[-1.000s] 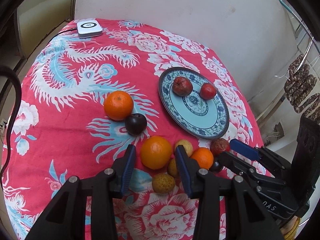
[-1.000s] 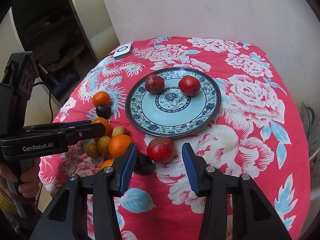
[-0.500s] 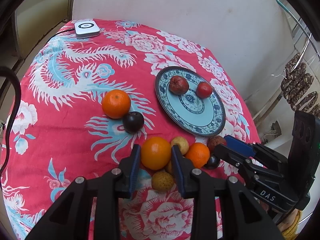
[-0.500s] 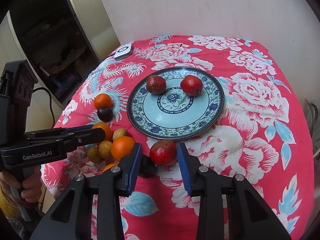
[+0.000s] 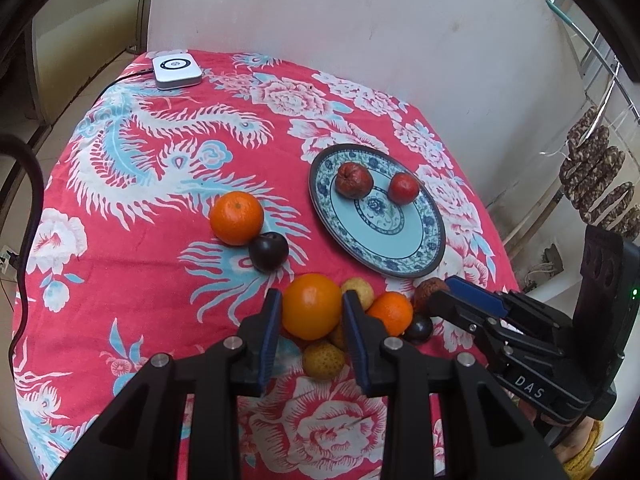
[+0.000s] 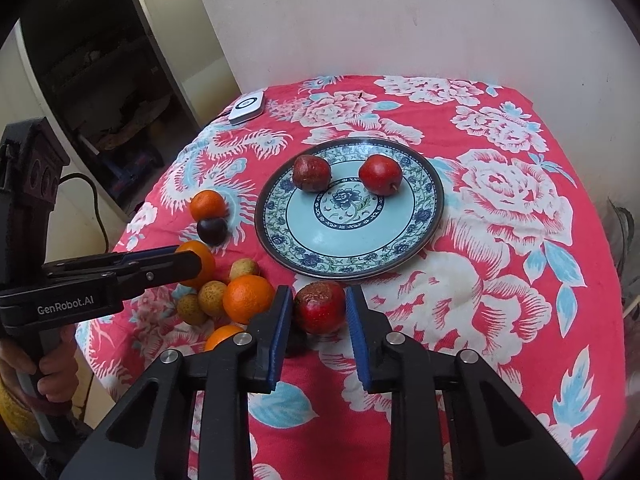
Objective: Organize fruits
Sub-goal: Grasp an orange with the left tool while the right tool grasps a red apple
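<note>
The left gripper [image 5: 311, 312] had just been closing, and its blue pads sat pressed on either side of a big orange [image 5: 311, 305] at the near edge of the fruit cluster. The right gripper [image 6: 317, 307] had been closing too, and its pads were clamped on a red apple [image 6: 320, 307] with a brown, shrivelled top, on the cloth just near of the plate [image 6: 416, 240].

Out from the big orange, a yellowish fruit [image 5: 323, 360] lay right in front of the left gripper on the near side, with another pale yellow fruit [image 5: 362, 289] peeking up behind the right pad. A smaller orange [image 5: 391, 312] sat just right of that, touching a dark plum [image 5: 418, 329]. Farther left, well apart from the cluster, a second orange pair: a tangerine [image 5: 237, 218] touching a dark purple plum [image 5: 269, 251].

The blue-and-white plate stood on the far right of the fruit, holding two red fruits near its far rim: a wrinkled dark red one [image 6: 311, 173] on the left and a brighter red one [image 6: 380, 175] on the right, apart from each other.

All of it rested on a red floral tablecloth [image 6: 500, 280]. At the far left corner lay a white device [image 5: 177, 71]. A person's hand [image 6: 56, 376] gripped the left gripper's handle at the left edge of the right wrist view.
</note>
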